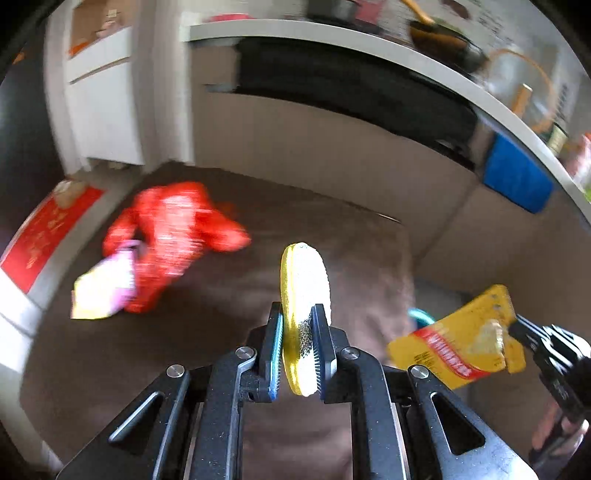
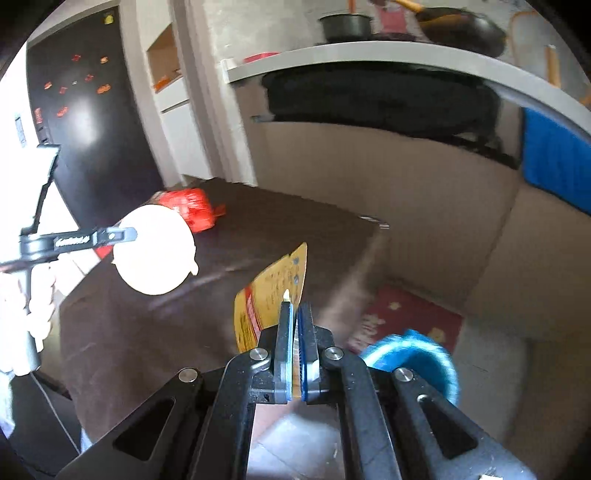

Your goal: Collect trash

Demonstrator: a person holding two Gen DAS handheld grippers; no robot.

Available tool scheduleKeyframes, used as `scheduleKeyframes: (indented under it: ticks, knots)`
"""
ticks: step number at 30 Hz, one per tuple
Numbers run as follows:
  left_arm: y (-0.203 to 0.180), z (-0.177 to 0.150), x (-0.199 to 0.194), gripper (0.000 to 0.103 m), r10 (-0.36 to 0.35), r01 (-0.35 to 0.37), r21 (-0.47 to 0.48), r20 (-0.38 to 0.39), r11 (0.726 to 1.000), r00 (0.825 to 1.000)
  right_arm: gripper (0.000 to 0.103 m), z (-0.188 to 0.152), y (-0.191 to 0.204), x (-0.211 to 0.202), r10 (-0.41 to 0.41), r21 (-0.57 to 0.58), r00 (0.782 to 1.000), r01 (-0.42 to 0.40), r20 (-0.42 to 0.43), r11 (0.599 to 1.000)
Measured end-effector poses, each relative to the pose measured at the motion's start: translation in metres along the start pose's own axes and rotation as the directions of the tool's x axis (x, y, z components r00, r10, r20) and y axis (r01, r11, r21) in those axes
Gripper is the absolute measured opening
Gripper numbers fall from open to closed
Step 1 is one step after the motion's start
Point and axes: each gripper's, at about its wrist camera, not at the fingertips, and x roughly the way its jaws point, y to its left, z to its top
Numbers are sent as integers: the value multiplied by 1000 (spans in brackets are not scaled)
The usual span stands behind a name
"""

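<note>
Desk: a broad surface under a dark brown cloth (image 1: 229,354), filling the middle of both wrist views; its far corner (image 2: 373,221) points toward beige cabinet fronts.
Counter: a long white worktop edge (image 2: 369,50) curves above the cabinets, with a dark pot (image 2: 345,26) and a dark wok (image 2: 469,31) on it, all blurred.
Blue cloth: a bright blue rectangular towel (image 1: 517,177) hangs on the cabinet front below the worktop, at the right.
Red bag: a crumpled shiny red plastic bag (image 1: 173,236) lies on the desk cloth at its far left part, blurred.
Pale wrapper: a pink and cream packet (image 1: 105,288) lies touching the near side of the red bag.
Blue rim: a round blue rim (image 2: 417,354) shows low on the floor side beyond the desk edge, beside a red mat (image 2: 406,317); what it belongs to I cannot tell.
Yellow packet: a flat yellow snack wrapper with a red band (image 1: 458,343), raised off the desk at the right.
Right gripper (image 2: 294,314): closed tight on the edge of the yellow packet.
Round lid: a flat disc, gold-rimmed and white-faced (image 1: 304,295), held on edge above the desk.
Left gripper (image 1: 299,321): clamped on the round lid, one blue pad on each face.
</note>
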Motion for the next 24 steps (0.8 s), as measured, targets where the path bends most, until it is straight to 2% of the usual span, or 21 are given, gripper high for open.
scheduleKeyframes:
  ticks: [4, 8, 11, 15, 18, 24]
  knots:
    - [-72, -8, 15, 15, -87, 90, 84, -44, 992, 995, 3, -11, -39, -23, -74, 45, 997, 74, 6, 996]
    - [-130, -19, 38, 15, -106, 117, 176, -73, 977, 992, 3, -29, -82, -38, -137, 103, 991, 136, 0, 985]
    - [-156, -23, 59, 15, -118, 139, 188, -119, 972, 986, 3, -46, -112, -39, -154, 158, 988, 156, -22, 975]
    - [-165, -26, 73, 15, -104, 133, 216, -141, 967, 984, 3, -71, -138, -28, -165, 187, 983, 177, -79, 966]
    - [-159, -27, 80, 15, -106, 139, 201, -164, 970, 981, 3, -82, -145, -18, -163, 191, 981, 182, -109, 965]
    - [-126, -33, 67, 15, -128, 154, 159, -163, 975, 978, 3, -79, -134, -5, -107, 188, 988, 127, -116, 974]
